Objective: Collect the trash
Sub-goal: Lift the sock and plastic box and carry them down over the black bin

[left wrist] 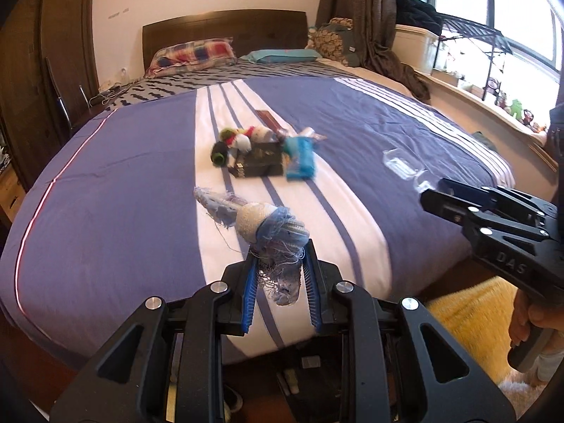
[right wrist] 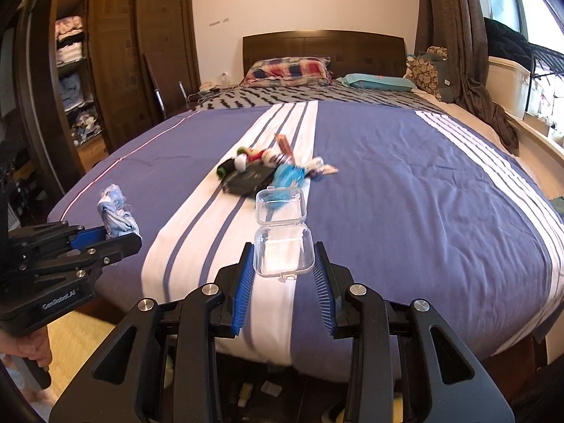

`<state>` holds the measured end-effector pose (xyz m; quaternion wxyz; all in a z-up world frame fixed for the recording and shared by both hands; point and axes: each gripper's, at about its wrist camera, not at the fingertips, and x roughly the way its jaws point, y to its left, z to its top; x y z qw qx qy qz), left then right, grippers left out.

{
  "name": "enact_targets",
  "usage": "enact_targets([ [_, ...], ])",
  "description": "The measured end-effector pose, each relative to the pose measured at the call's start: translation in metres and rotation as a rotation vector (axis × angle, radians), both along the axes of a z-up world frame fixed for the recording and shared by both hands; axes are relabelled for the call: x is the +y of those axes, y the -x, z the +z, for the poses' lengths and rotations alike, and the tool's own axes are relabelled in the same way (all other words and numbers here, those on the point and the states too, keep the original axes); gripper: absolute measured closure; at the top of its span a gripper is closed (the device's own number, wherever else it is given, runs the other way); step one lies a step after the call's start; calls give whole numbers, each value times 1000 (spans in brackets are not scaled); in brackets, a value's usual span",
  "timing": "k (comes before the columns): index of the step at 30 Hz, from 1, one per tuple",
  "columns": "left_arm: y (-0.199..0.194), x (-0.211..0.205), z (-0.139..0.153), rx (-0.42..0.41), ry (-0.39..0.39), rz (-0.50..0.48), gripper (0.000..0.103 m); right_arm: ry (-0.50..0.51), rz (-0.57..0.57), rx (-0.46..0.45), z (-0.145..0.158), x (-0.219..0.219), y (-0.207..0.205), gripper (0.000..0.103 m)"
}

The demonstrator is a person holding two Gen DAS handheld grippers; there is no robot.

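The left gripper [left wrist: 278, 275] is clamped on a frayed blue-and-white rag bundle [left wrist: 278, 243], jaws nearly together, the ragged cloth and loose threads bulging above the ribbed blue pads. It is held off the bed, above the near edge. The right gripper [right wrist: 283, 275] grips a clear plastic hinged box [right wrist: 283, 250] by its lower half, jaws partly closed against its smooth rounded sides; the lid stands open and upright.

The remaining pile of trash [left wrist: 261, 151] lies mid-bed on the white stripe of the bedspread [left wrist: 116, 190]: a flat black packet, a crinkled turquoise wrapper, and small soft pieces in red, green and white, blurred. Wide flat purple cloth surrounds the pile on all sides, unobstructed.

The bedspread drops over the foot edge directly below both grippers. A dark wooden wardrobe [right wrist: 141, 53] stands close along the left side; the window ledge [left wrist: 493, 105], cluttered, runs along the right.
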<state>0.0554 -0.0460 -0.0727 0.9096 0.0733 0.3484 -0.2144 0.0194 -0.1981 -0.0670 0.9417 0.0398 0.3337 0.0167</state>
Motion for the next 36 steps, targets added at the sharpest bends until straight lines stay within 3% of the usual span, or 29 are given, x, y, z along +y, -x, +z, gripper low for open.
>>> enact_targets([
  [6, 34, 4, -25, 53, -2, -16, 80, 2, 22, 46, -18, 6, 27, 69],
  [14, 58, 3, -96, 222, -46, -37, 80, -6, 16, 170, -68, 5, 51, 69],
  [22, 55, 0, -162, 380, -96, -36, 80, -74, 24, 325, -127, 3, 55, 69],
  [36, 37, -5, -235, 593, -88, -49, 80, -111, 29, 544, -206, 17, 34, 69],
])
